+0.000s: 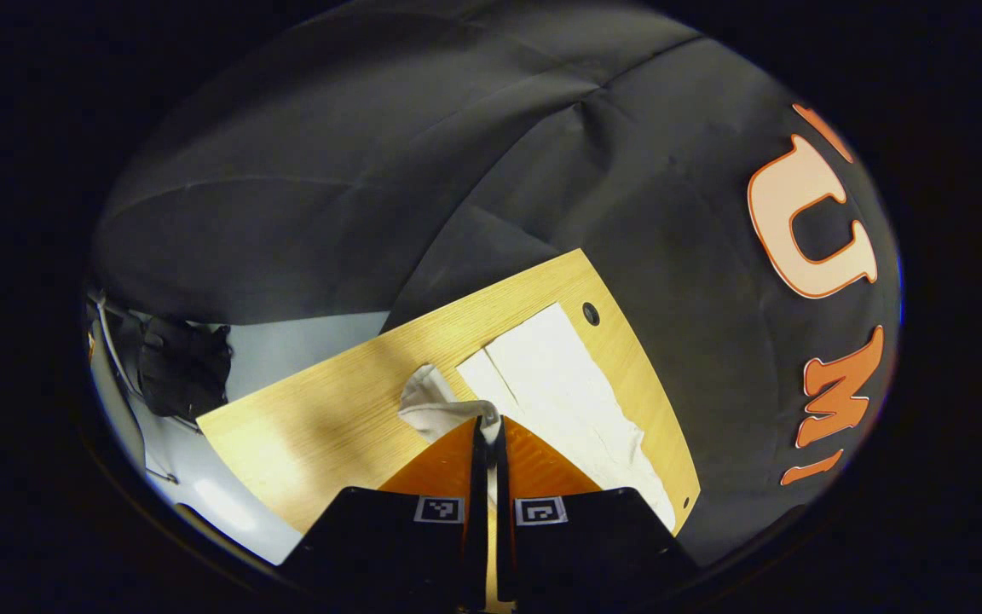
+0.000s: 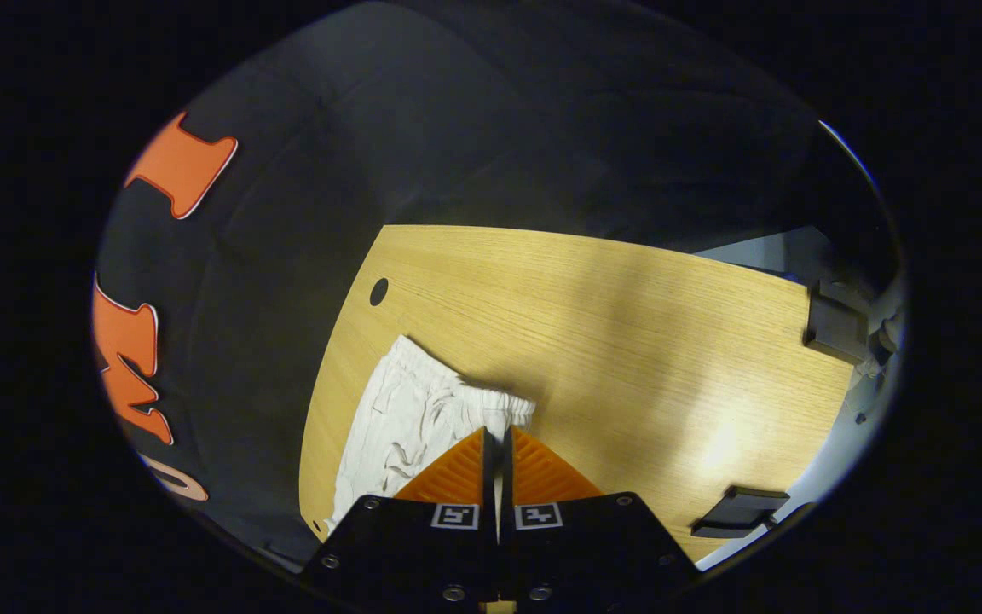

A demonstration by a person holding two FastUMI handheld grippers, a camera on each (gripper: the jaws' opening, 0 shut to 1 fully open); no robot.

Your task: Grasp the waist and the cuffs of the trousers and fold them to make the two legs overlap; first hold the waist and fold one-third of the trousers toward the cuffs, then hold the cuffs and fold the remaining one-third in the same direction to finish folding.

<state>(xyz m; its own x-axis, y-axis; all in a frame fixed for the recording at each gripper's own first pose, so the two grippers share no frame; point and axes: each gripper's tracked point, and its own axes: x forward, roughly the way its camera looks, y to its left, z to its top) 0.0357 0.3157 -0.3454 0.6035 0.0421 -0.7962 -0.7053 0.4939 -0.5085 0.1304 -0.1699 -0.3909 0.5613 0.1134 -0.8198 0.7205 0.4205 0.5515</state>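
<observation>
One table [image 2: 627,341], one trousers [image 2: 406,418], two clamped tongs [image 1: 488,424] [image 2: 497,435].

A light wooden table [image 2: 627,341] stands in front of a black cloth wall [image 1: 329,170]. The table has a small round hole [image 2: 378,292] at about 10 o'clock. A pale grey floor [image 1: 286,341] shows past its edge. Light shines on the wood.

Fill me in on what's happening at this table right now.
A person is folding white trousers on a wooden table with two hand-held tongs. The left tongs are closed on a lifted bunch of cloth at the cuff end. The right tongs are closed on the elastic waist. The rest of the trousers lies flat near the table's edge, by the black cloth wall.
</observation>
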